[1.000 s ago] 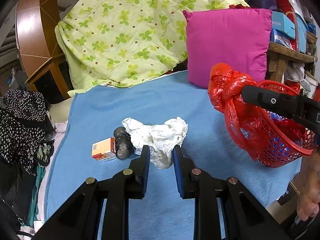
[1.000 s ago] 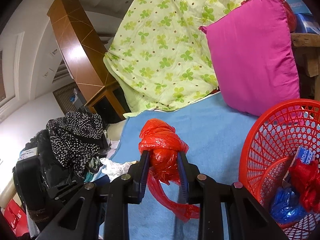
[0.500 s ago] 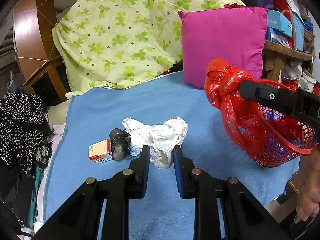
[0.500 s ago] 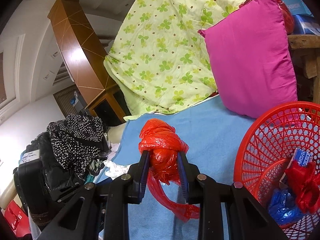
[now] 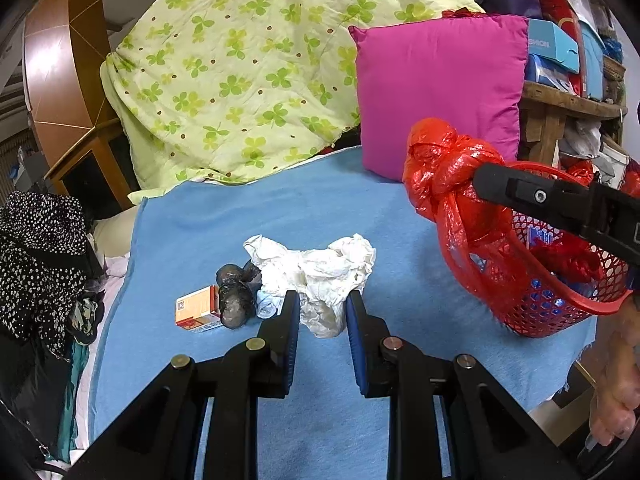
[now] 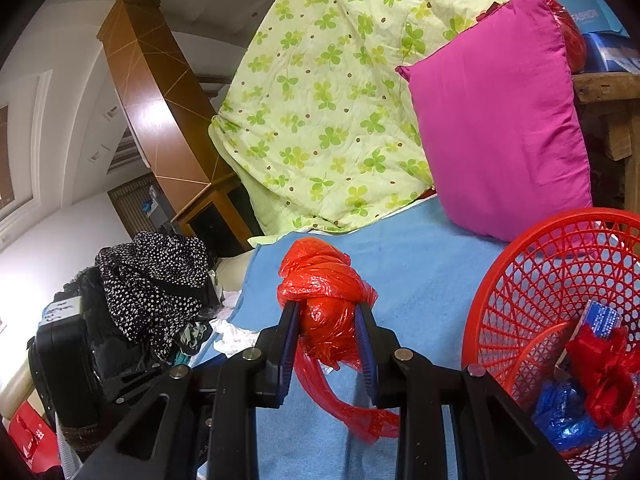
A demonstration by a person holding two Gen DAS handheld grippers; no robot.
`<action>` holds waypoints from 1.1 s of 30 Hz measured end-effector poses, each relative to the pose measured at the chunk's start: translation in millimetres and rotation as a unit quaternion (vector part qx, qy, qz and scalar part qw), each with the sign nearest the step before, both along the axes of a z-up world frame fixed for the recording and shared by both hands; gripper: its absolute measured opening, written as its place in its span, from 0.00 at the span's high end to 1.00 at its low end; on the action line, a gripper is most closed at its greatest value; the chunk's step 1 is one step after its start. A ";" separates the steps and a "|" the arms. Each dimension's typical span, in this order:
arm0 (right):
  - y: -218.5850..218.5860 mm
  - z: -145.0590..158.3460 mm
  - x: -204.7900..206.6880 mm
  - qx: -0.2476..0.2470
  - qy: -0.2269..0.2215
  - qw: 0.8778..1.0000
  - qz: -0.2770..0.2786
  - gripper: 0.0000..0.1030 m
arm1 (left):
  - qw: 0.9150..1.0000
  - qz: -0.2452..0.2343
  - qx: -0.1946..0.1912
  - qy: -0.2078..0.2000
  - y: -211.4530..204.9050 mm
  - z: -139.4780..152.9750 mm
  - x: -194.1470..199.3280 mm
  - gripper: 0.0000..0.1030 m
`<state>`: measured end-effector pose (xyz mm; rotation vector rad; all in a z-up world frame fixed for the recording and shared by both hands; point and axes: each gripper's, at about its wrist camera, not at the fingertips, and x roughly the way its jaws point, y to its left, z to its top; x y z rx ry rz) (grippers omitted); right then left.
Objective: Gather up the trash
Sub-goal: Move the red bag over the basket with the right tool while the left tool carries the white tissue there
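In the right wrist view my right gripper (image 6: pixel 326 314) is shut on a knotted red plastic bag (image 6: pixel 316 276), whose tail hangs below the pads. The left wrist view shows that bag (image 5: pixel 440 172) held in the air beside the red mesh basket (image 5: pixel 560 312). The basket (image 6: pixel 520 280) holds a red bag, a blue bag and a small carton. My left gripper (image 5: pixel 322 300) is shut on the lower lump of a crumpled white tissue wad (image 5: pixel 316 268) on the blue blanket. A dark crumpled bag (image 5: pixel 236 296) and a small orange box (image 5: pixel 196 310) lie just left of it.
A green clover quilt (image 5: pixel 240 80) and a magenta pillow (image 5: pixel 440 92) rise at the back of the bed. Black dotted clothes (image 5: pixel 40 248) pile up off the left edge. A cluttered wooden shelf (image 5: pixel 568 100) stands at the right. A person's hand (image 5: pixel 616 380) shows at the lower right.
Both views have drifted only slightly. The red bag stays in the right gripper and the tissue wad stays between the left pads.
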<state>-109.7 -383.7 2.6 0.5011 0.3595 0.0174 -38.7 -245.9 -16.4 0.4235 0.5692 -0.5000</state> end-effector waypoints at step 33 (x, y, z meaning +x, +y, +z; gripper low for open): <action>-31.4 22.1 -52.6 0.015 -0.082 0.995 -0.062 0.71 | 0.999 -0.031 -0.010 0.000 -22.8 19.0 -11.8 0.76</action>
